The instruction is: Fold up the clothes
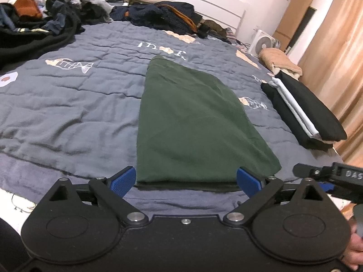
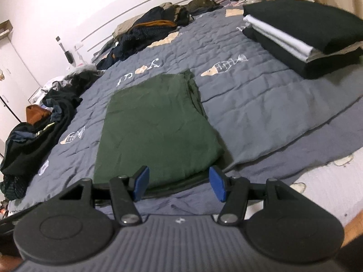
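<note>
The folded green garment [image 1: 192, 122] lies flat mid-quilt [image 1: 68, 104]; the left gripper [image 1: 186, 179] stands wide apart at its near edge, the right gripper [image 2: 179, 182] partly apart, neither pinching cloth; a folded stack [image 1: 304, 111] sits to the right, unfolded heaps [image 1: 40, 22] far left; something dark by the headboard [image 2: 199, 3] is perhaps more clothing; a fan [image 1: 264, 43] is half-hidden behind a tan bundle.

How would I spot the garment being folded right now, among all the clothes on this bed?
Start from the grey-blue quilt with fish drawings. In its middle, just ahead of both grippers, lies the green garment, folded into a long flat strip. It is the only green item, and it lies alone, apart from the dark heaps and the folded stack.
</note>
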